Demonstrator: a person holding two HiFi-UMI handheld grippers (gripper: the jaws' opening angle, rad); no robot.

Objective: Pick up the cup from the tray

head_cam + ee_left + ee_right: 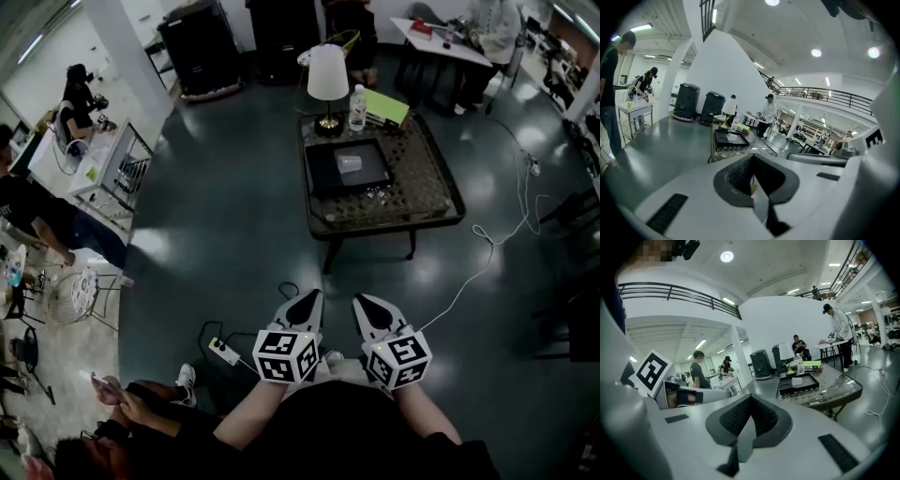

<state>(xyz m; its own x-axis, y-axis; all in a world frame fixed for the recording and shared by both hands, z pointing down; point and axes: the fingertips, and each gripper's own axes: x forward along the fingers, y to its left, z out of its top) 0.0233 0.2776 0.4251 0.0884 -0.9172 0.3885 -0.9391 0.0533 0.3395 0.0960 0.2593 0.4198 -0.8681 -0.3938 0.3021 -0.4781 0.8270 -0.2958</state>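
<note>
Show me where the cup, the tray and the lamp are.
cup (350, 164), head view, middle of the cup.
tray (323, 176), head view, bare floor left of the cup.
lamp (328, 73), head view, the shade.

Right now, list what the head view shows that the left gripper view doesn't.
Only the head view: a power strip and a white cable on the floor.
Only the left gripper view: the left gripper close up with its jaws together, a balcony railing and ceiling lights.
Both: the table, the black tray holding the cup, and the lamp.
</note>
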